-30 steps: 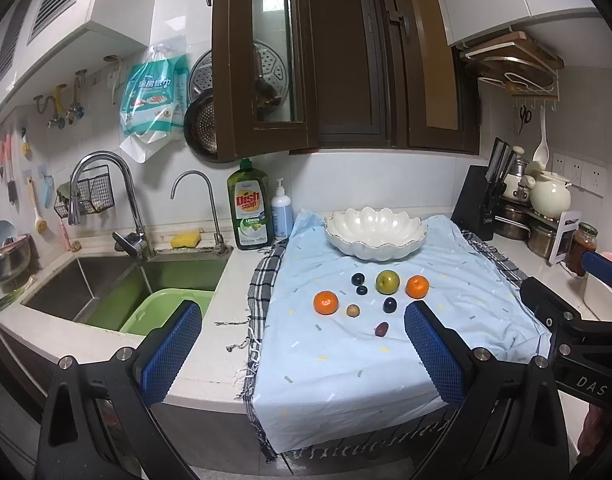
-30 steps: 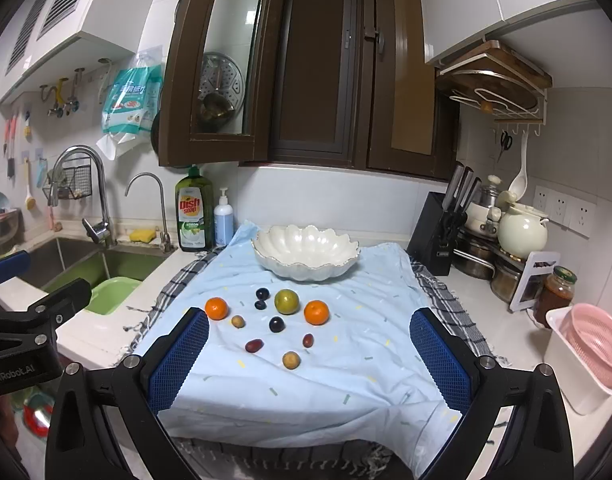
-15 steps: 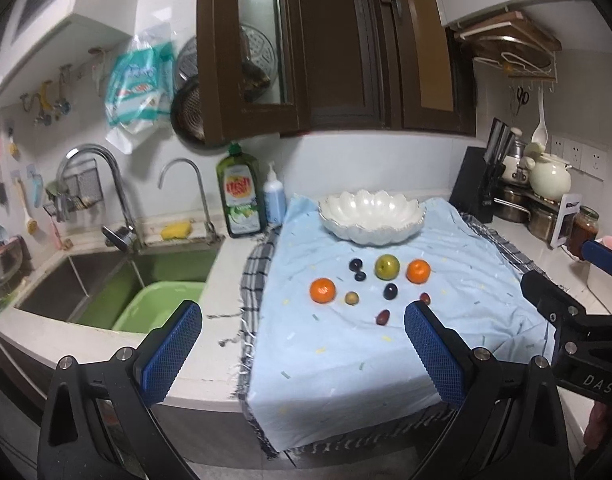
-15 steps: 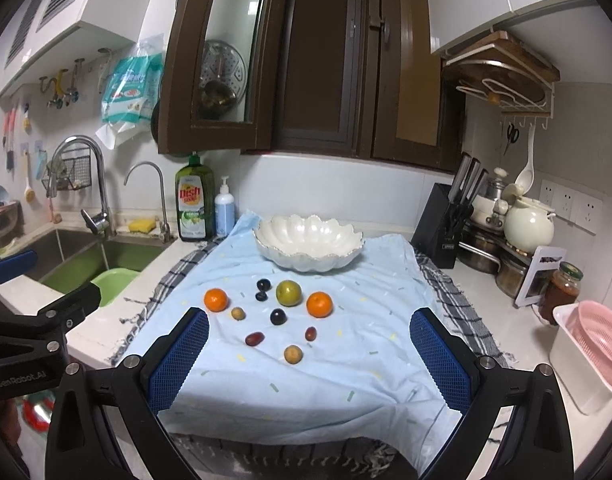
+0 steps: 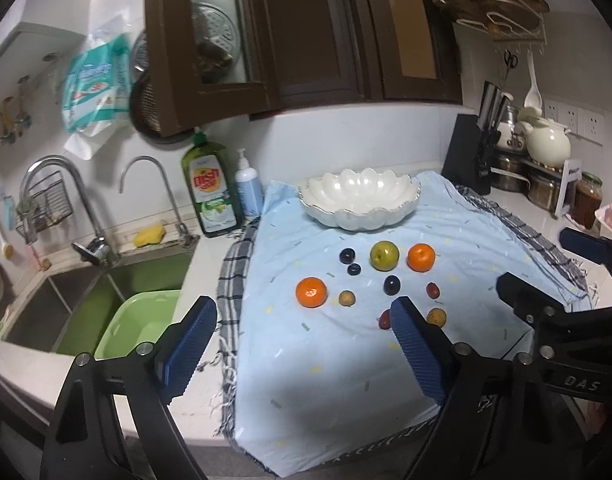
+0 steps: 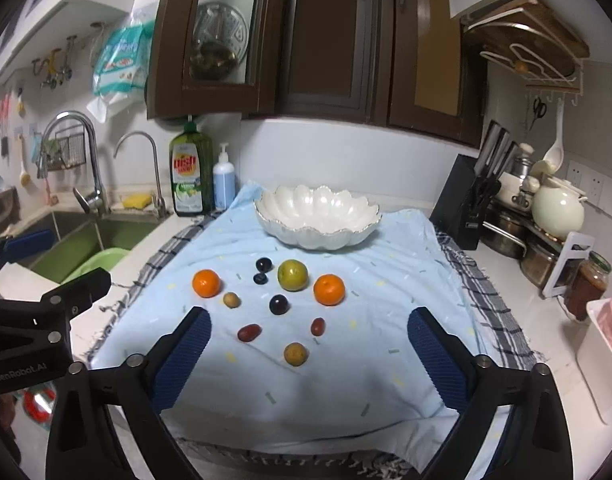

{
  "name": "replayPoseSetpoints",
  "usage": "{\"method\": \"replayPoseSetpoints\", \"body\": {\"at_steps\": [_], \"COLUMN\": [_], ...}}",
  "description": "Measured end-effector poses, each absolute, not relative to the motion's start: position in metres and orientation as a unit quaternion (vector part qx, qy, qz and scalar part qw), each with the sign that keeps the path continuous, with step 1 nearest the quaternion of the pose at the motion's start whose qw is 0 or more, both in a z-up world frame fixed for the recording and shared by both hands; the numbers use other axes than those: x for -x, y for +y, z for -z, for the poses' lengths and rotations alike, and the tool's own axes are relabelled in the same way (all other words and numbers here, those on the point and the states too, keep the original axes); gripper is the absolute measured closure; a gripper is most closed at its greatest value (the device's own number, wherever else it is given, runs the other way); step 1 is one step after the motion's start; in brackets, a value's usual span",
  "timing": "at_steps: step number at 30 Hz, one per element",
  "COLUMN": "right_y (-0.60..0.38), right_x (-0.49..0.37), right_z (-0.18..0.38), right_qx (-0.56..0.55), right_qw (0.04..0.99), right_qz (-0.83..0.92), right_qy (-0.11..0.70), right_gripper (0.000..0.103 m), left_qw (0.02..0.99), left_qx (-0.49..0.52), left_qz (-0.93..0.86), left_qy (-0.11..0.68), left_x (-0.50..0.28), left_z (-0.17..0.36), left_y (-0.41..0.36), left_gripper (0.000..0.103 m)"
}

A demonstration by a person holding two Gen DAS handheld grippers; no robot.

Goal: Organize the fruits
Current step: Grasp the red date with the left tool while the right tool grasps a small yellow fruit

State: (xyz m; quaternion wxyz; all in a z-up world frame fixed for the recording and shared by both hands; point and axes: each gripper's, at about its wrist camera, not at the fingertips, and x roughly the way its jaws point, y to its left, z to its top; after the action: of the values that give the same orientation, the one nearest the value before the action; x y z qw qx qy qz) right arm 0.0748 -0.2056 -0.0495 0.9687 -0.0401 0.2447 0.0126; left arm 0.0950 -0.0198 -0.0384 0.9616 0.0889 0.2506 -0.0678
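Note:
Several fruits lie on a light blue cloth (image 6: 306,380): two oranges (image 6: 205,283) (image 6: 329,289), a green apple (image 6: 292,275), dark plums (image 6: 278,304), red dates (image 6: 249,332) and small brown fruits (image 6: 295,354). An empty white scalloped bowl (image 6: 316,222) stands behind them. My right gripper (image 6: 308,356) is open and empty, above the cloth's near part. My left gripper (image 5: 301,344) is open and empty, near the cloth's left front; the oranges (image 5: 311,292) (image 5: 421,257), apple (image 5: 384,255) and bowl (image 5: 360,196) show in its view.
A sink (image 5: 85,304) with a green basin (image 5: 141,320) lies left. Dish soap (image 6: 187,176) and a pump bottle (image 6: 224,182) stand behind the cloth. A knife block (image 6: 470,208), pots, a jar (image 6: 588,284) and a pink basket (image 6: 610,344) are right. A cabinet door hangs open overhead.
Both grippers have moved forward and lower toward the cloth; the fruits and bowl look nearer. Both stay open and empty. The fruits have not moved.

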Motion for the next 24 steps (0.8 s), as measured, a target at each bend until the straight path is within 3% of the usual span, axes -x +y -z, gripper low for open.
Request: {"method": "replayPoseSetpoints", "body": {"at_steps": [13, 21, 24], "right_y": [-0.208, -0.216, -0.216], "right_x": [-0.131, -0.154, -0.161], "right_z": [0.098, 0.131, 0.14], "right_qx": [0.027, 0.006, 0.004], "right_qw": [0.947, 0.935, 0.932], "right_qz": [-0.026, -0.035, -0.039], "right_qy": [0.319, 0.354, 0.359], "right_gripper": [0.034, 0.046, 0.048], "left_qw": [0.936, 0.916, 0.91], "left_qx": [-0.111, -0.132, -0.133], "left_qz": [0.154, 0.198, 0.211], "left_qy": [0.296, 0.324, 0.332], "left_x": [-0.154, -0.187, -0.196], "left_z": [0.083, 0.112, 0.122], "left_y": [-0.042, -0.061, -0.066], "left_gripper": [0.037, 0.055, 0.057]}}
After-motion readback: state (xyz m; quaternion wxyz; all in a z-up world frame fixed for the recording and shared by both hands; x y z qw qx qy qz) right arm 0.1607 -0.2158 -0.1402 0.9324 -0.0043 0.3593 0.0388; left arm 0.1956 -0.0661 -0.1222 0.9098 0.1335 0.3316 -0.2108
